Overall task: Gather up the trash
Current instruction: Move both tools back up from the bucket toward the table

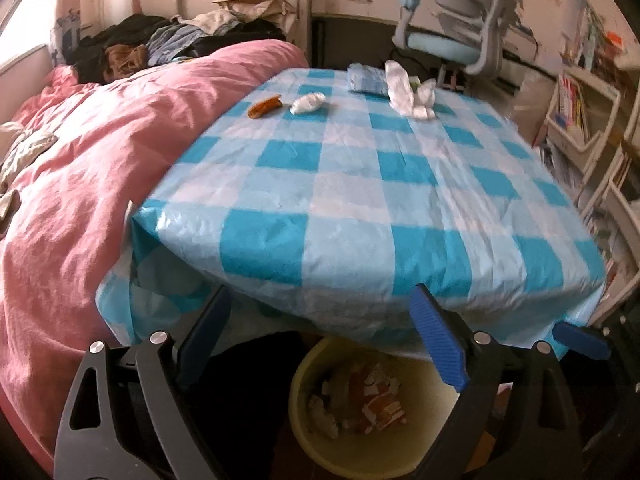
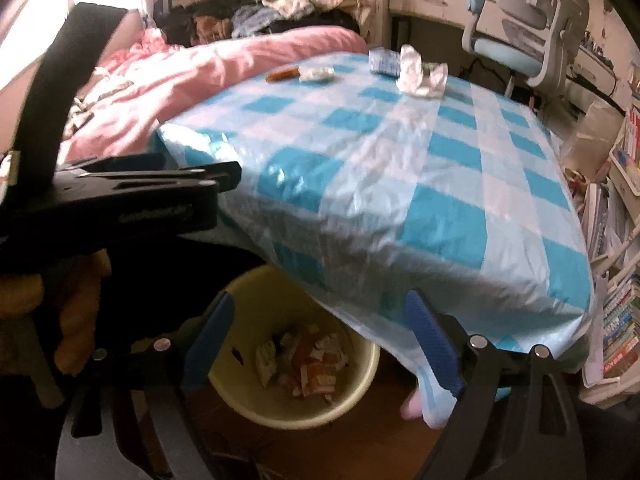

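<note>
A yellow bin (image 1: 304,432) (image 2: 360,392) with several scraps of trash in it stands on the floor under the near table edge. My left gripper (image 1: 324,332) is open and empty above it. My right gripper (image 2: 320,336) is open and empty above the bin too. The left gripper shows side-on in the right wrist view (image 2: 224,178). At the far end of the checked blue tablecloth (image 1: 360,184) (image 2: 400,168) lie an orange wrapper (image 1: 265,106) (image 2: 283,75), a small white wad (image 1: 307,103) (image 2: 316,74), a blue packet (image 1: 366,78) (image 2: 382,61) and crumpled white tissue (image 1: 410,94) (image 2: 420,74).
A bed with a pink duvet (image 1: 80,184) (image 2: 168,76) and a heap of clothes (image 1: 160,44) lies left of the table. A blue office chair (image 1: 452,36) (image 2: 520,40) stands behind the table. Bookshelves (image 1: 580,120) (image 2: 616,240) stand on the right.
</note>
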{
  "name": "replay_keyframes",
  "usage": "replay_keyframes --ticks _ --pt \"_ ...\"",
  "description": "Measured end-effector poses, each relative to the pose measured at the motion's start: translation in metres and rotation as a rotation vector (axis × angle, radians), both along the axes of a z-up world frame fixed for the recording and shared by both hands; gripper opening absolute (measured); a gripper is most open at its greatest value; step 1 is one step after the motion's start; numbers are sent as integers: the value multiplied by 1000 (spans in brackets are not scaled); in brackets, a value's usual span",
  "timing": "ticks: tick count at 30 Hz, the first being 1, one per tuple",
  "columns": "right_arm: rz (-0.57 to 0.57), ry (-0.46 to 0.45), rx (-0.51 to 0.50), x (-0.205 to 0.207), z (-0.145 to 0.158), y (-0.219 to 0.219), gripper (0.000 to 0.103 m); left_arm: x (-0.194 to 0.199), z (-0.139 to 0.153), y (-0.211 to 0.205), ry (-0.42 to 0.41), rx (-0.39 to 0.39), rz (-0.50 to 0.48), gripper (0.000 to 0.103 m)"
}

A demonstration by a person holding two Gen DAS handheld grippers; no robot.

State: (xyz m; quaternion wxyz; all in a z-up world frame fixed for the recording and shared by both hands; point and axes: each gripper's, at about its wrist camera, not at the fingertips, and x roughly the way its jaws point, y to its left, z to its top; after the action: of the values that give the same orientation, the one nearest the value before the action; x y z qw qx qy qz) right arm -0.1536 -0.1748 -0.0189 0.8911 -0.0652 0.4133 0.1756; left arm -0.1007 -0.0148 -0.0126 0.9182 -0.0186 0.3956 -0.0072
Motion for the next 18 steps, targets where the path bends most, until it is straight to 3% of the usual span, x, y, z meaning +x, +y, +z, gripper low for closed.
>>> replay_keyframes --ticks 5,11,15,18 --pt "7 -51 39 9 16 2 84 23 22 22 -85 -11 77 92" --pt "24 -70 45 49 31 18 84 80 31 55 -97 -38 173 92" --pt "28 -66 56 90 38 29 84 121 25 82 -75 -108 264 92" --pt "42 -62 51 124 43 42 84 149 24 87 -65 -112 271 92"
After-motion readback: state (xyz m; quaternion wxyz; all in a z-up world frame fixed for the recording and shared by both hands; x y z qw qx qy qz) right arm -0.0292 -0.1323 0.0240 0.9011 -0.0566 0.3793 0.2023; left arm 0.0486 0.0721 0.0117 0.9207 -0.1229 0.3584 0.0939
